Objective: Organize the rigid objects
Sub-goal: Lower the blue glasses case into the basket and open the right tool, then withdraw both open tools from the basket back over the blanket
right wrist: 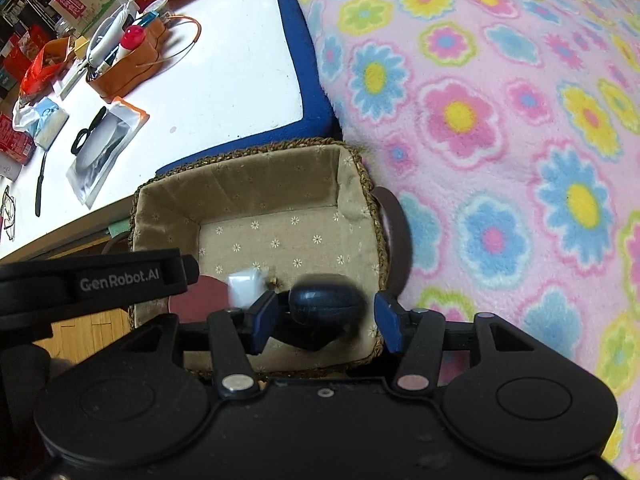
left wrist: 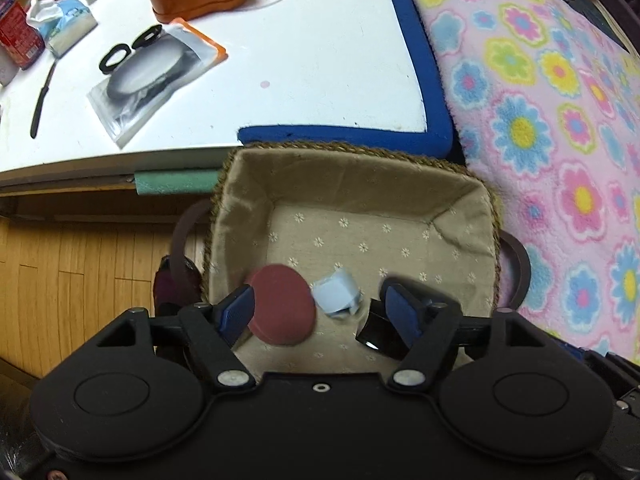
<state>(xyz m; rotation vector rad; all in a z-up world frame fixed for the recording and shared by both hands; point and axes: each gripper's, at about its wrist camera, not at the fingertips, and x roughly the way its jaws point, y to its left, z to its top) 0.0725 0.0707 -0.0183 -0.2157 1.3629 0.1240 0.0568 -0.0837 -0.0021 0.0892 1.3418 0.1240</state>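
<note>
Rigid objects sit in the lined basket (left wrist: 352, 184) right under both tools: a maroon disc (left wrist: 280, 308), a pale blue cube-like piece (left wrist: 336, 292), a black faceted block (left wrist: 374, 330) and a dark blue oval case (right wrist: 326, 300). Left hand-held gripper (left wrist: 320, 312) has jaws spread wide, gripping nothing; disc lies just off its left pad, the black block against its right pad, blue piece between and ahead. Right hand-held gripper (right wrist: 326, 318) also spread wide, the oval case in the gap between the pads but touching neither, blurred, so likely dropping or just let go. All look stiff and light. Disc is flat and smooth, probably slippery: take it across the rim. Oval case curved: pinch at the widest part. Basket walls close in on all sides, so entry only from above. Ahead of the basket the desk (left wrist: 300, 60) edge overhangs; flowered blanket (left wrist: 560, 140) rises to the right; wood floor (left wrist: 80, 280) to the left. Both tools crowd the same opening, collision risk.
</note>
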